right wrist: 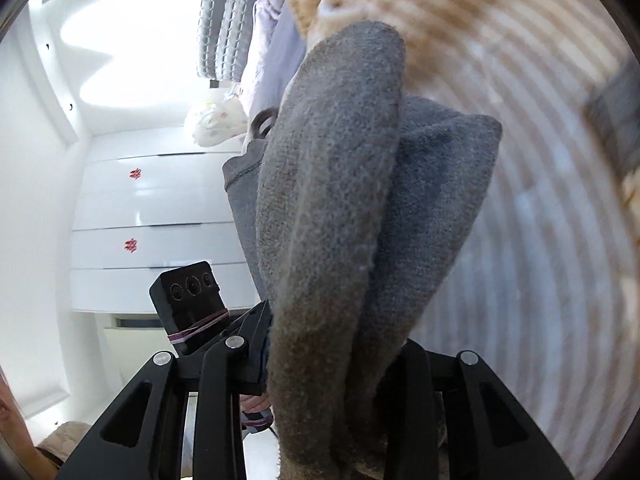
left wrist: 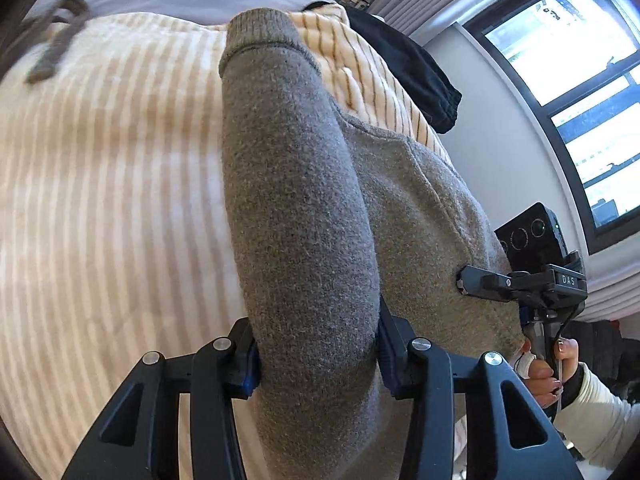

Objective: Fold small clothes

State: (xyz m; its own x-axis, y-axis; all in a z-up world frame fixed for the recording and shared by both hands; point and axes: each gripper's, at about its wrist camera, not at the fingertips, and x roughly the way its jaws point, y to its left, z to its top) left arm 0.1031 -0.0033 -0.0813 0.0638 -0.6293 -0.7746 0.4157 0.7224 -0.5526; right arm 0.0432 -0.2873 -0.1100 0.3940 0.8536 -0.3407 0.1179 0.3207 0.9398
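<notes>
Across the left wrist view, a cream and tan striped fleece blanket (left wrist: 100, 200) fills the left half, soft and ribbed, covering a bed. At centre, the left tongs (left wrist: 318, 360) pinch a thick roll of grey knit garment (left wrist: 300, 200); its fuzzy fabric ends in a ribbed cuff at upper centre and drapes rightward over the blanket. A black cloth (left wrist: 412, 76) lies at upper right, beside a dark-framed window (left wrist: 580, 100). At lower right, a hand (left wrist: 548, 376) in a white sleeve grips the right tongs (left wrist: 464, 280), which bite the garment's edge.

From the right wrist view, glossy white drawers (right wrist: 152, 220) stand at left; at centre the right tongs pinch bunched grey folds, blanket blurred behind.
</notes>
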